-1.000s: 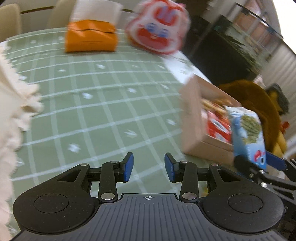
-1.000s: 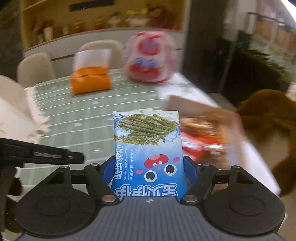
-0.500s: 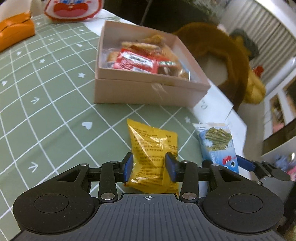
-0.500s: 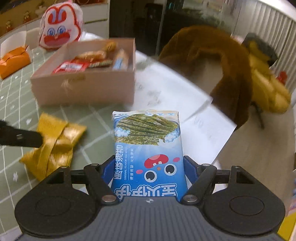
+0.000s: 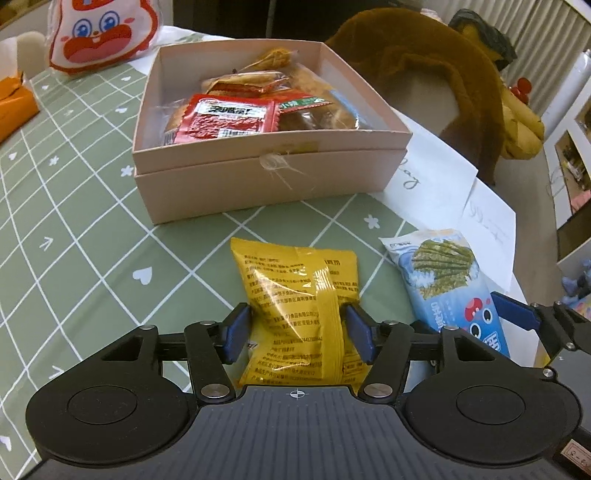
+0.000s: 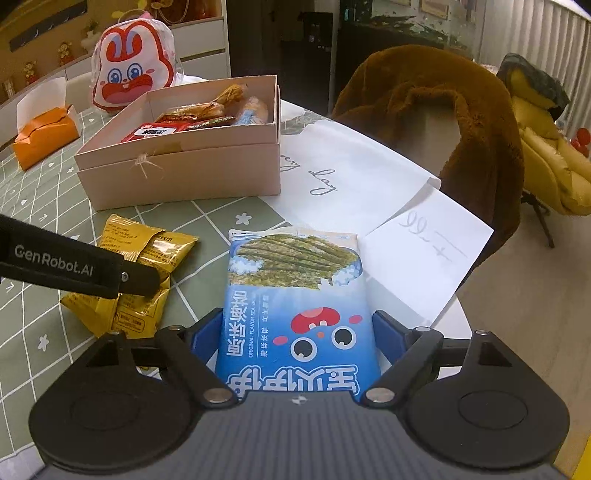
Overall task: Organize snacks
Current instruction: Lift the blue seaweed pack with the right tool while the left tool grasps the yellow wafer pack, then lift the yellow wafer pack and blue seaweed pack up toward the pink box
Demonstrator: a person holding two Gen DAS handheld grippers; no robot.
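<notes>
A yellow snack packet (image 5: 295,288) lies on the green checked tablecloth in front of the pink box (image 5: 269,173), which holds several snacks. My left gripper (image 5: 295,321) straddles the packet's near end. Its jaws are opening, and the blue pads stand just off the packet's sides. A blue seaweed packet (image 6: 295,280) rests on the table to the right, partly on white paper. My right gripper (image 6: 297,332) is around its lower half, jaws opening, with the pads beside its edges and not pressing. One left finger (image 6: 74,266) crosses the yellow packet (image 6: 147,251) in the right wrist view.
A red-and-white rabbit bag (image 5: 99,33) stands behind the box, with an orange tissue box (image 6: 44,140) at the far left. White paper sheets (image 6: 351,173) cover the table's right edge. Past that edge, a brown furry coat (image 6: 443,110) hangs over a chair.
Both grippers swung right and came down in front of the box. The seaweed packet, carried before, now rests on the table. The left jaws reached the yellow packet and spread wider around it.
</notes>
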